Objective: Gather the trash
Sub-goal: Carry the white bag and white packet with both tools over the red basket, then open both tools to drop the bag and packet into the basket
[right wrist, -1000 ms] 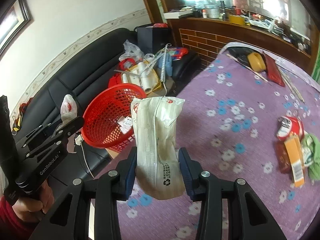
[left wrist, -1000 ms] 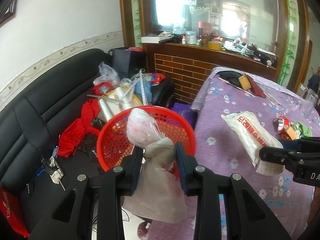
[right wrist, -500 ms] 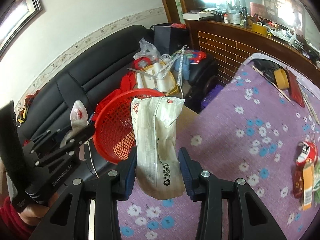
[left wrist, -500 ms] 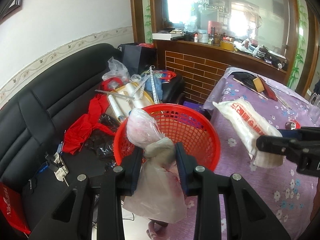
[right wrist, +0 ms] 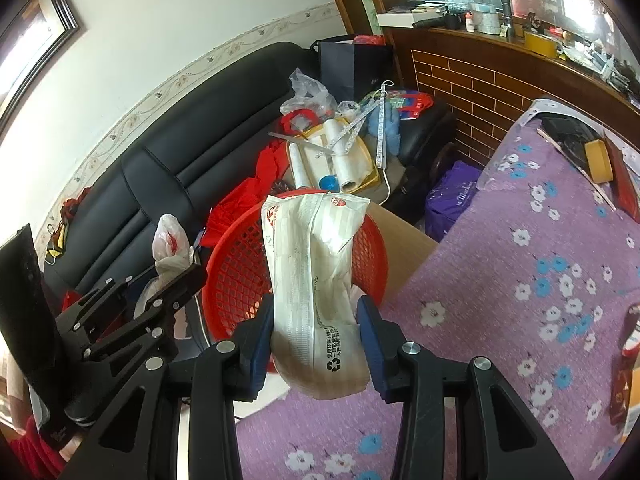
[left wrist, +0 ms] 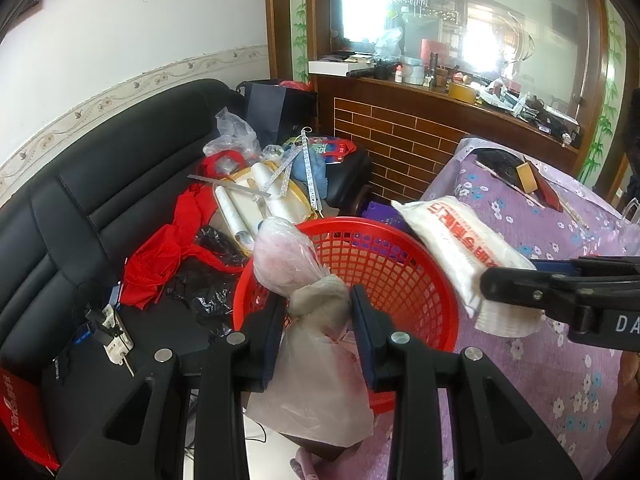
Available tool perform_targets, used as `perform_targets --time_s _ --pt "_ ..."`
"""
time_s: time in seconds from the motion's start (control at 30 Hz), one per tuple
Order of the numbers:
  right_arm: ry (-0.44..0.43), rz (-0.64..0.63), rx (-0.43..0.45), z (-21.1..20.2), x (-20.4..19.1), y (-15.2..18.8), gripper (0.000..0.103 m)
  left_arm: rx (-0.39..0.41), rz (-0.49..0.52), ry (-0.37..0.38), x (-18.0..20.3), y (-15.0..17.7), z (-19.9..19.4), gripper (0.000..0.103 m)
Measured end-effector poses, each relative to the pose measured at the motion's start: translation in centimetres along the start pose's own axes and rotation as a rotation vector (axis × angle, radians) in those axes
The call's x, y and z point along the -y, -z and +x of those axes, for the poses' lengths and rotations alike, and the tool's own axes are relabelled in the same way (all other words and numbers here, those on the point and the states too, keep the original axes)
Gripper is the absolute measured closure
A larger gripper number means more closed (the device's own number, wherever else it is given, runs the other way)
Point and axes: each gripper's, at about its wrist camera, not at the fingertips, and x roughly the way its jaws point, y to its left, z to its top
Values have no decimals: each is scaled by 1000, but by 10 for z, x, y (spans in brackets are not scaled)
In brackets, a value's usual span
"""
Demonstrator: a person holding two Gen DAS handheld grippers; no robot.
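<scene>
My left gripper is shut on a knotted, pink-stained clear plastic bag, held at the near rim of a red mesh basket. The bag also shows in the right wrist view, left of the basket. My right gripper is shut on a white food wrapper with red print, its top over the basket. In the left wrist view the wrapper hangs over the basket's right rim, with the right gripper coming in from the right.
A black sofa behind the basket holds red cloth, rolls, rulers and bags. A table with a purple flowered cloth lies to the right, carrying a tape roll and more wrappers. A brick-fronted counter stands behind.
Both grippers have moved closer to the red basket with their loads. The white wrapper now reaches over the basket rim. Both grips are unchanged.
</scene>
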Motion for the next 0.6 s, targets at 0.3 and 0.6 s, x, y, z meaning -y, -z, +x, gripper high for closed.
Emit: perform_targets --time_s 0.3,0.6 --pt "-18 28 -21 21 3 -12 58 -25 1 16 -5 -4 18 71" --pt "-29 72 -33 43 12 -23 51 -5 -17 10 -10 -7 19 29"
